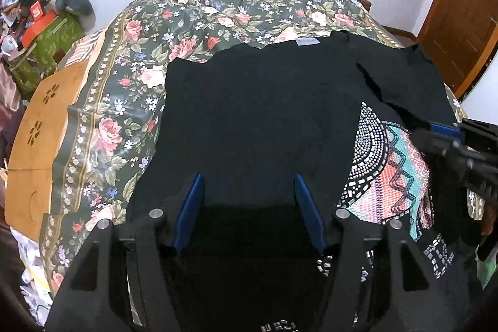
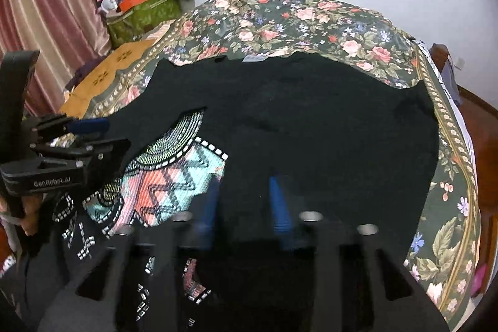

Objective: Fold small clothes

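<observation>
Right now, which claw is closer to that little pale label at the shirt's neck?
Hard to call; probably the left. The left claw hangs open over the black shirt, roughly in line with the label. The right claw, also open, faces it from a similar distance.

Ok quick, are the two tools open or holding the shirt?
Left tool: open, empty, over the black T-shirt with the beaded colourful print.
Right tool: open, blurred, holding nothing visible.

Even indoor light, fisheye-bent edges, dark vignette corners (right view's foreground blurred)
</observation>
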Action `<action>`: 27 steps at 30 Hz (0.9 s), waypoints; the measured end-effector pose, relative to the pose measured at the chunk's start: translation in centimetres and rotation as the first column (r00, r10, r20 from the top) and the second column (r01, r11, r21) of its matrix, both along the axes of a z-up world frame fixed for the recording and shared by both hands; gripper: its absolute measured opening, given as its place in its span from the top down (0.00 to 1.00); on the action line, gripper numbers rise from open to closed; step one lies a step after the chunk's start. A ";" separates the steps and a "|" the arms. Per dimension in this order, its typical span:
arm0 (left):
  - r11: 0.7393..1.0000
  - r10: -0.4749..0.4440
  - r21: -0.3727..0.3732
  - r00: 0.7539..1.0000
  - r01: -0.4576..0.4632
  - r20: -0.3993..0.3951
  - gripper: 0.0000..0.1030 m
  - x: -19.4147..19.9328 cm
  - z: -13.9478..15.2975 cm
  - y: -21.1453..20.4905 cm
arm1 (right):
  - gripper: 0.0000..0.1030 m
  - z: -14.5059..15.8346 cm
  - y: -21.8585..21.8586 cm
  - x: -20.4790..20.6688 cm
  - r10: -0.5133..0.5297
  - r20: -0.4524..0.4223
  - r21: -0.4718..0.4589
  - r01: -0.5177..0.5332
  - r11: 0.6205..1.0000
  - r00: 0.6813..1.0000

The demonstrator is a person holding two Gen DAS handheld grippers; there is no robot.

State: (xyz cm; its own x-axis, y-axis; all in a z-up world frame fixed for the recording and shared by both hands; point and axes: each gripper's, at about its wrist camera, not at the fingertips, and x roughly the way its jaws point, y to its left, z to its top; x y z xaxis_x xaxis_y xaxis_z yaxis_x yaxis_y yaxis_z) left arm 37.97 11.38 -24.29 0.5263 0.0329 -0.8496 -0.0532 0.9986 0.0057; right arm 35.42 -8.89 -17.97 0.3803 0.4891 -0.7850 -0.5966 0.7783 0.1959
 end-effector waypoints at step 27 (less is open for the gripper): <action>0.992 0.123 -0.024 0.985 -0.127 -0.124 0.37 -14.1 1.3 6.3 | 0.50 5.2 -1.3 -7.2 0.079 0.024 0.002 -0.079 0.997 0.997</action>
